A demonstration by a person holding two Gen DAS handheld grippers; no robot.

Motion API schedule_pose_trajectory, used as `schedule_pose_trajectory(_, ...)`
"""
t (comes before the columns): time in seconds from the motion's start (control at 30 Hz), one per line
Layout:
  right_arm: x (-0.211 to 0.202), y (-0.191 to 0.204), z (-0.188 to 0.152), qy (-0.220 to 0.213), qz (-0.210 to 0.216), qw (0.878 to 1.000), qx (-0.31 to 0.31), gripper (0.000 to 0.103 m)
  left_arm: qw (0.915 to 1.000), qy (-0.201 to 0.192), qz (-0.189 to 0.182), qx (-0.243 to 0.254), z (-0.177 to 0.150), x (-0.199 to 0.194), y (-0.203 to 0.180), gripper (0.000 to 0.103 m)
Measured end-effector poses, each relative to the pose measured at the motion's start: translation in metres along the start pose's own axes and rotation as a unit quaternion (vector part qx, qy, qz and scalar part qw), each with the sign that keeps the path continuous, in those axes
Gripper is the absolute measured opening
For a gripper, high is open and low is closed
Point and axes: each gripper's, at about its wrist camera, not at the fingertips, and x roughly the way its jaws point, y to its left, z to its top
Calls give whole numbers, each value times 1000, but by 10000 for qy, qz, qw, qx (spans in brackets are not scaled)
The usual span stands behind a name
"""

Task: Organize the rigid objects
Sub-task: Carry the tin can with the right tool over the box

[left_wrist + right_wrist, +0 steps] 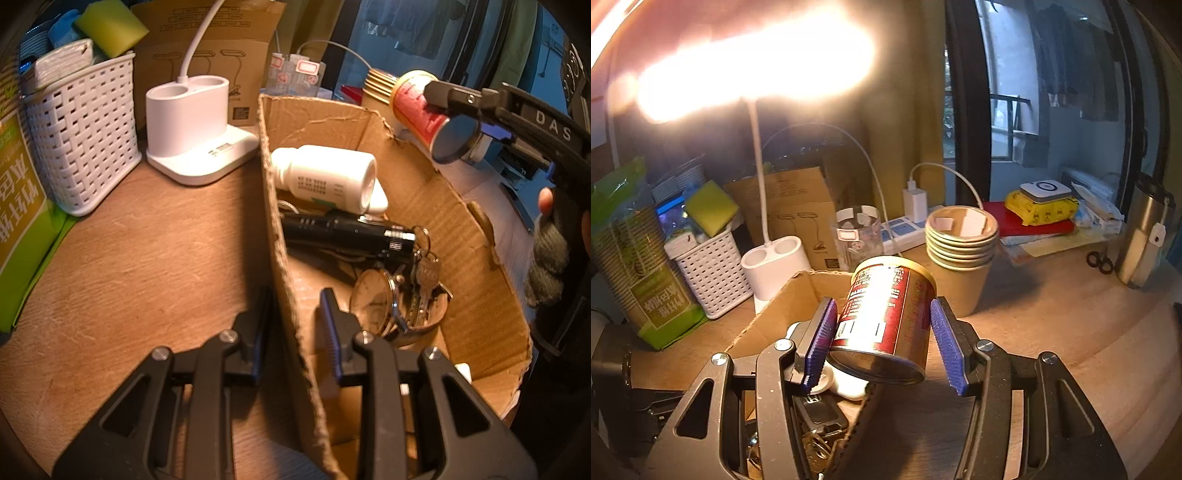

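- Our left gripper pinches the near wall of the cardboard box.
- Our right gripper clamps a red-and-gold tin can, tilted, above that box.

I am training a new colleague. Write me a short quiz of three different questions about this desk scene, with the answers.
1. True or false: the right claw holds a red can.
2. What does the left claw grip? A) the white bottle B) the wall of the cardboard box C) nothing
3. Name the black thing lying in the box beside the keys.

Key: 1 true. 2 B. 3 the flashlight.
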Motion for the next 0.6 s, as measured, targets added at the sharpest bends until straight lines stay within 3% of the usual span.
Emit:
schedule_pose_trajectory(0.27,15,12,3,105,131,9997,-186,44,10000,0,1,2,0,0,0,28)
schedule_pose_trajectory(0.6,36,29,0,309,14,9982,-523,44,10000,4,-17,7,0,1,0,28)
